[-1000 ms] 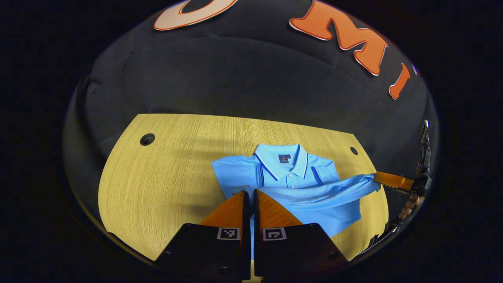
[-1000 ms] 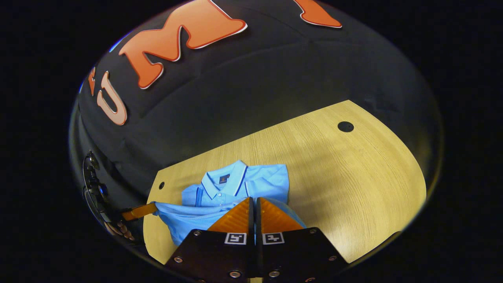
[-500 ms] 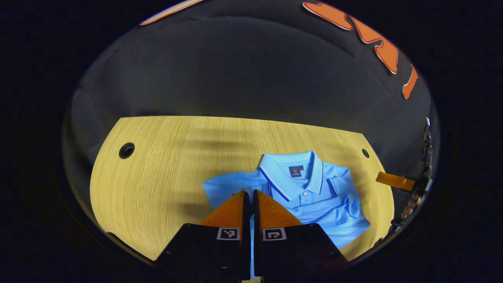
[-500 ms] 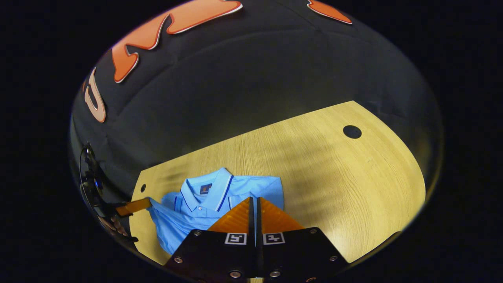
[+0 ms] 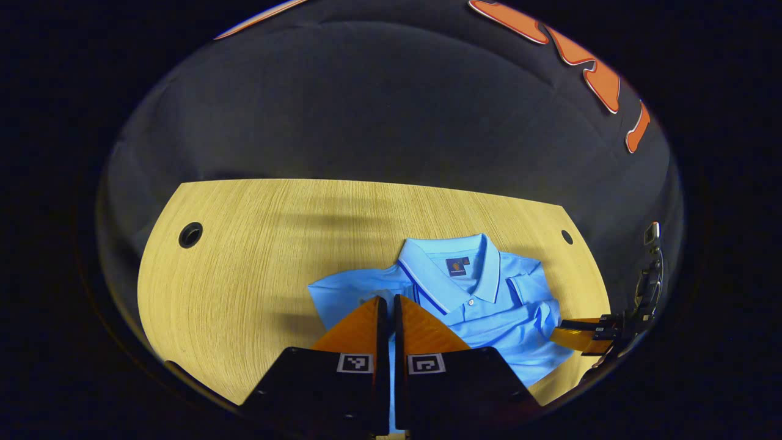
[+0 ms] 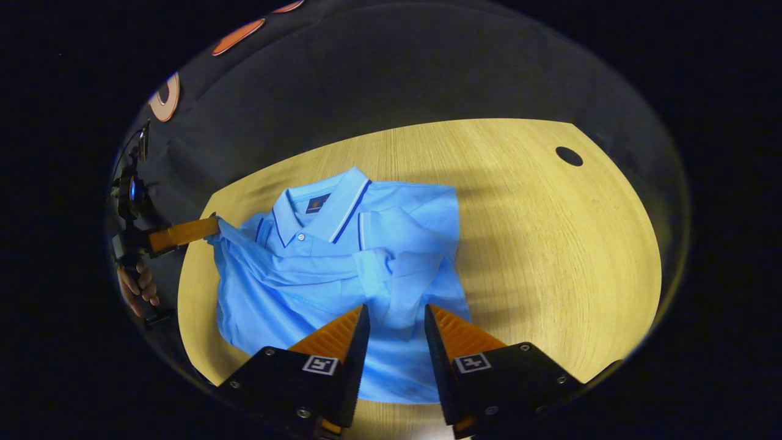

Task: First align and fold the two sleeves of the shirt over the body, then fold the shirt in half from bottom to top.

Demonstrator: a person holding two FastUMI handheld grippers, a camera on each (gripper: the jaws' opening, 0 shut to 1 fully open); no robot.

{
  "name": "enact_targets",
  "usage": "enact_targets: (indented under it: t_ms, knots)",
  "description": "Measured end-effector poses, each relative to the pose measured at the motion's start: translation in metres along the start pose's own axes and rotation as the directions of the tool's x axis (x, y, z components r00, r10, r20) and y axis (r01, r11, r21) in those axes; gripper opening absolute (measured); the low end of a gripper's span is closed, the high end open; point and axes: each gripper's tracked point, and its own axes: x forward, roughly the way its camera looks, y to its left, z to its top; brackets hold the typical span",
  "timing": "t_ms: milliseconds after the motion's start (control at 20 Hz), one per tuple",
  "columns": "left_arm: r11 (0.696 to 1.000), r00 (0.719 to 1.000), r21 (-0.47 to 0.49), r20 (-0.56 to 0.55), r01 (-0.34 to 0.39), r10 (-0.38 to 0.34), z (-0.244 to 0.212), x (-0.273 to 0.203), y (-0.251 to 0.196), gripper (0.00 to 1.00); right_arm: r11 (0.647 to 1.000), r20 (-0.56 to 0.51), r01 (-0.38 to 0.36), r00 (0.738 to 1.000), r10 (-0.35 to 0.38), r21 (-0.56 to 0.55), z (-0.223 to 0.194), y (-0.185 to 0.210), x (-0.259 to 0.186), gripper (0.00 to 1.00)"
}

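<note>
Across the table (image 5: 244, 275), keeping the blue shirt (image 5: 495, 305) spread with its collar (image 6: 330, 205) at the far side and both sleeves seemingly folded over the body. Pinching a shirt edge in the closed left tool (image 5: 386, 304) and drawing the cloth taut, probably to smooth that rumpled side. Hovering the right tool (image 6: 394, 313) over the lower body, fingers spread and gripping nothing, likely lining up on the hem for the bottom-to-top fold.

Shirt (image 6: 342, 269): light blue, collar (image 6: 333, 211) edged with a dark blue and white stripe (small dark label patch inside the neck). Table (image 6: 550, 244): pale yellow wood grain, dark round holes (image 6: 569, 156) near its corners.
</note>
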Motion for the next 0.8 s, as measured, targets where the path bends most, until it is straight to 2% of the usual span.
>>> enact_targets:
  t_ms: [50, 250, 350, 400, 500, 600, 800]
  knots:
    - [1.000, 1.000, -0.009, -0.004, -0.004, 0.004, -0.002, 0.000, 0.002, 0.07, 1.000, -0.005, 0.002, 1.000, -0.002, -0.006, -0.002, 0.001, 0.002, 0.65]
    - [0.999, 1.000, -0.037, -0.015, -0.013, 0.012, -0.008, -0.002, 0.009, 0.07, 0.999, -0.013, 0.033, 0.999, -0.033, 0.004, -0.006, 0.002, 0.023, 0.67]
    - [0.999, 1.000, -0.035, -0.019, -0.016, 0.015, -0.011, -0.003, 0.011, 0.07, 0.999, -0.013, 0.033, 0.999, -0.032, 0.034, -0.005, 0.004, 0.027, 0.53]
    - [0.999, 1.000, -0.034, -0.021, -0.016, 0.016, -0.011, -0.004, 0.012, 0.07, 0.997, -0.025, 0.039, 0.999, -0.037, 0.060, -0.006, 0.003, 0.028, 0.37]
    - [0.999, 1.000, -0.033, -0.021, -0.013, 0.012, -0.011, -0.005, 0.012, 0.07, 0.994, -0.024, 0.032, 0.999, -0.029, 0.109, -0.002, 0.004, 0.028, 0.12]
    - [1.000, 1.000, -0.028, -0.011, -0.008, 0.007, -0.008, -0.009, 0.013, 0.07, 0.990, 0.022, 0.000, 1.000, -0.003, 0.140, 0.012, 0.007, 0.019, 0.03]
    - [1.000, 0.999, 0.007, 0.050, 0.006, -0.006, 0.010, -0.015, 0.011, 0.07, 0.974, 0.114, -0.066, 0.993, 0.042, 0.217, 0.047, 0.010, 0.008, 0.01]
